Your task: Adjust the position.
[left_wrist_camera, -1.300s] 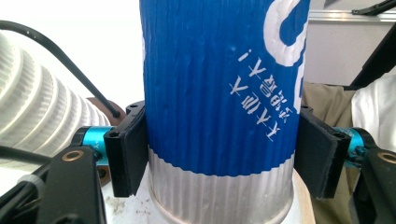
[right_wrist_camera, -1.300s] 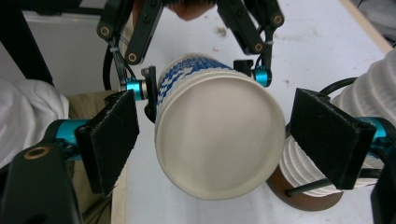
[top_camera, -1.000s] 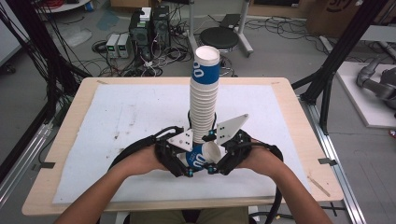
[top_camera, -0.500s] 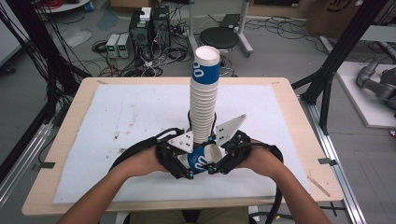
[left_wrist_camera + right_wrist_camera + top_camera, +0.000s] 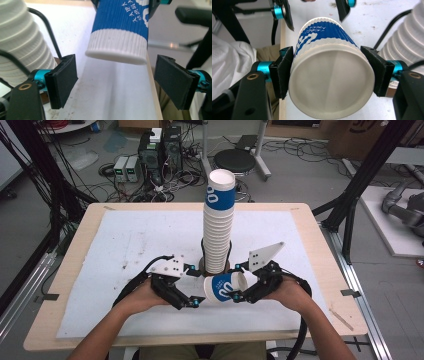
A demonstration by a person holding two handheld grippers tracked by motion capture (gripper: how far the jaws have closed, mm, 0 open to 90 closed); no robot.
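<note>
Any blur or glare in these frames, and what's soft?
High view: even light, everything sharp, no glare on the single cup. Left gripper view: cup stack blown out white, background soft. Right gripper view: cup mouth very close, its inside washed out; left tongs beyond slightly soft.

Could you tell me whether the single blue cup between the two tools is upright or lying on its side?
On its side: the blue cup is held level above the table by the right tool, mouth toward it.
</note>
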